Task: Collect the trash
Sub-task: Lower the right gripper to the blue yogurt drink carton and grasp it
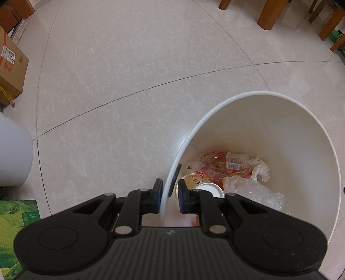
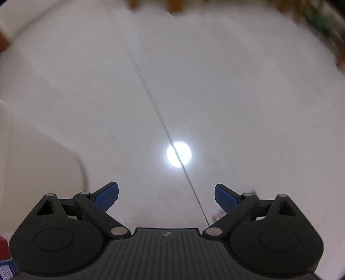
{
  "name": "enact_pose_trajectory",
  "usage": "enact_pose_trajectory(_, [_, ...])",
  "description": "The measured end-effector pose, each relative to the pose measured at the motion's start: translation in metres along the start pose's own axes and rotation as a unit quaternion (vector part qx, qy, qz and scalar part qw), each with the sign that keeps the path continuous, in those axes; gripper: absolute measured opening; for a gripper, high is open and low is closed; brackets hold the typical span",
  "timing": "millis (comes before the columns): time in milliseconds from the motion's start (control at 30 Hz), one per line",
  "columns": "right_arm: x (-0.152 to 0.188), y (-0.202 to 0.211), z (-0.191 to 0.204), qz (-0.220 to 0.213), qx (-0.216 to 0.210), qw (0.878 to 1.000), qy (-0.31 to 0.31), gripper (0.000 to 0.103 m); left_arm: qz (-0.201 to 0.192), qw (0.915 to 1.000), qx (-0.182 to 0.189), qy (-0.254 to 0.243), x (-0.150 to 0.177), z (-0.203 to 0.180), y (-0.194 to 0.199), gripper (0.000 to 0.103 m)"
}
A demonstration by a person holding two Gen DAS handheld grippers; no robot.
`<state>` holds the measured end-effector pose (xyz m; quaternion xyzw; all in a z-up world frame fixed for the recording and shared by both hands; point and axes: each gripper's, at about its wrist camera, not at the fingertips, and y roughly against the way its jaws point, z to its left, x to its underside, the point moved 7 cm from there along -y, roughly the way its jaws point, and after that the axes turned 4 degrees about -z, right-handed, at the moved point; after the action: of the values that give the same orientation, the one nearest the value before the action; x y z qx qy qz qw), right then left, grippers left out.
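Left wrist view: pale marbled tile floor (image 1: 129,75) with dark grout lines; cardboard box (image 1: 9,64) at the left edge, wooden furniture legs (image 1: 269,15) at the top right. Left gripper (image 1: 169,197): pinched onto the rim of the white bin (image 1: 269,120), one pad outside the wall, one inside. Bin contents: paper cup (image 1: 204,187), orange wrapper (image 1: 215,165), crumpled tissue (image 1: 261,168), clear plastic bag (image 1: 252,189). Open floor lies left of and beyond the bin. Right wrist view, blurred: right gripper (image 2: 166,197) spread wide, nothing between its blue pads, above bare floor with a lamp glare.
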<state>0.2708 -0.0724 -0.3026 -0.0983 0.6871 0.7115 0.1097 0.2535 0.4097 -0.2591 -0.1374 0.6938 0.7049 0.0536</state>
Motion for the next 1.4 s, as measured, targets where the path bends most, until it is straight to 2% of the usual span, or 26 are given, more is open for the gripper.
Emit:
enact_pose_trajectory(167, [0.022,-0.041,-0.052,0.024,0.047,0.997,-0.057,0.098,0.000,1.0000,0.001,-0.001,0.000,0.000,0.000,0.013])
enact_pose_trajectory(267, [0.029,-0.057,-0.080,0.030,0.042,0.993,-0.108,0.098,0.002,1.0000,0.001,-0.002,0.000,0.001,0.000,0.013])
enact_pose_trajectory(400, [0.039,-0.081,-0.112,0.038,0.036,0.981,-0.186,0.098,0.004,1.0000,-0.001,-0.001,-0.001,0.001,-0.002,0.013])
enact_pose_trajectory(500, [0.041,-0.103,-0.128,0.046,0.045,0.975,-0.213,0.098,0.005,1.0000,-0.004,-0.002,-0.001,0.000,-0.002,0.013])
enact_pose_trajectory(667, [0.045,-0.132,-0.140,0.063,0.070,0.973,-0.210,0.098,0.005,1.0000,-0.004,-0.001,-0.001,-0.001,-0.003,0.013])
enact_pose_trajectory(833, [0.045,-0.158,-0.137,0.087,0.056,0.973,-0.206,0.098,0.005,1.0000,-0.007,-0.003,0.000,-0.002,-0.004,0.013])
enact_pose_trajectory(900, [0.045,-0.161,-0.135,0.083,0.058,0.973,-0.209,0.098,0.005,1.0000,-0.006,-0.002,-0.001,-0.002,-0.004,0.013])
enact_pose_trajectory(1033, [0.037,-0.161,-0.123,0.068,0.032,0.977,-0.201,0.098,0.004,1.0000,-0.007,-0.004,0.000,-0.002,-0.004,0.013])
enact_pose_trajectory(1133, [0.031,-0.158,-0.110,0.057,0.020,0.983,-0.172,0.097,0.004,1.0000,-0.007,-0.002,0.000,-0.002,-0.004,0.013])
enact_pose_trajectory(1267, [0.027,-0.161,-0.093,0.057,0.039,0.993,-0.100,0.085,0.004,1.0000,-0.006,-0.001,0.000,-0.001,-0.004,0.013])
enact_pose_trajectory(1400, [0.037,-0.169,-0.088,0.071,0.081,0.993,-0.041,0.072,0.004,1.0000,-0.006,0.000,0.000,-0.001,-0.004,0.013])
